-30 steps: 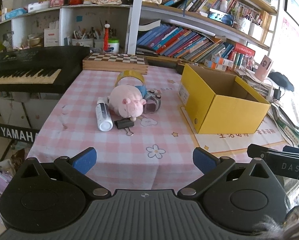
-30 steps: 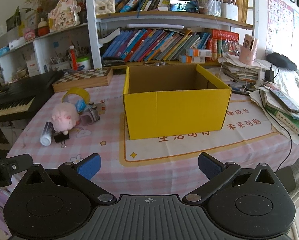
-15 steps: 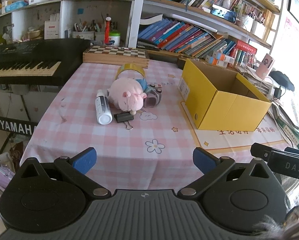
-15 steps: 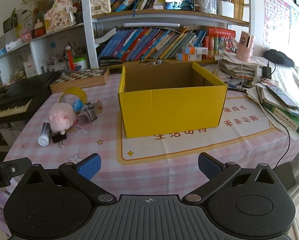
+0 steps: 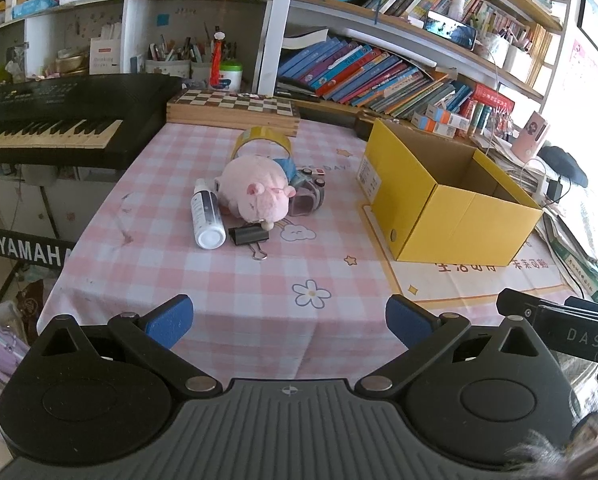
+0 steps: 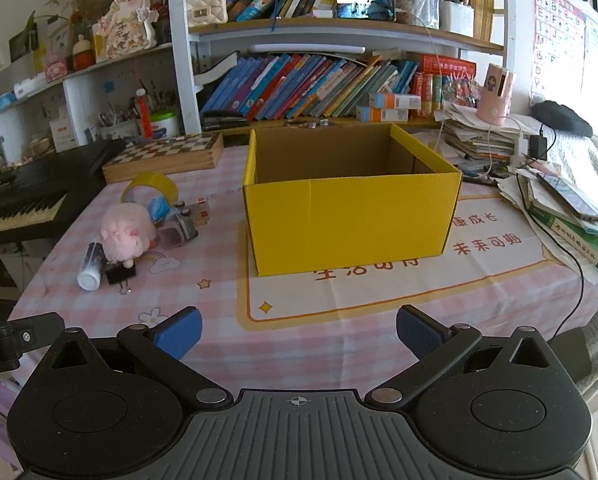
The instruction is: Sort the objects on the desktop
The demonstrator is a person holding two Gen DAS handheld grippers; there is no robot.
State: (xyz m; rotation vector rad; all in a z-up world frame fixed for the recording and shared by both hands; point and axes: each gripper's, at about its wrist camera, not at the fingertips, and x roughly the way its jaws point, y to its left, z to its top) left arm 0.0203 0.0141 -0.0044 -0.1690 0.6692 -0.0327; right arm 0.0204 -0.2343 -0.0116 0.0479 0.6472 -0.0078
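Note:
A pink plush pig lies on the pink checked tablecloth, with a white bottle to its left, a black binder clip in front, a yellow tape roll behind and a small pink-grey gadget to its right. An open, empty yellow box stands to the right. My left gripper is open and empty near the table's front edge. My right gripper is open and empty in front of the yellow box; the pig lies to its left.
A wooden chessboard box lies at the table's back. A black keyboard stands at the left. Bookshelves line the back wall. Stacked books and cables crowd the right side.
Both grippers have drawn back slightly and tilted; the objects and box appear a little farther and lower in view. Both stay open. Nothing on the table has moved.

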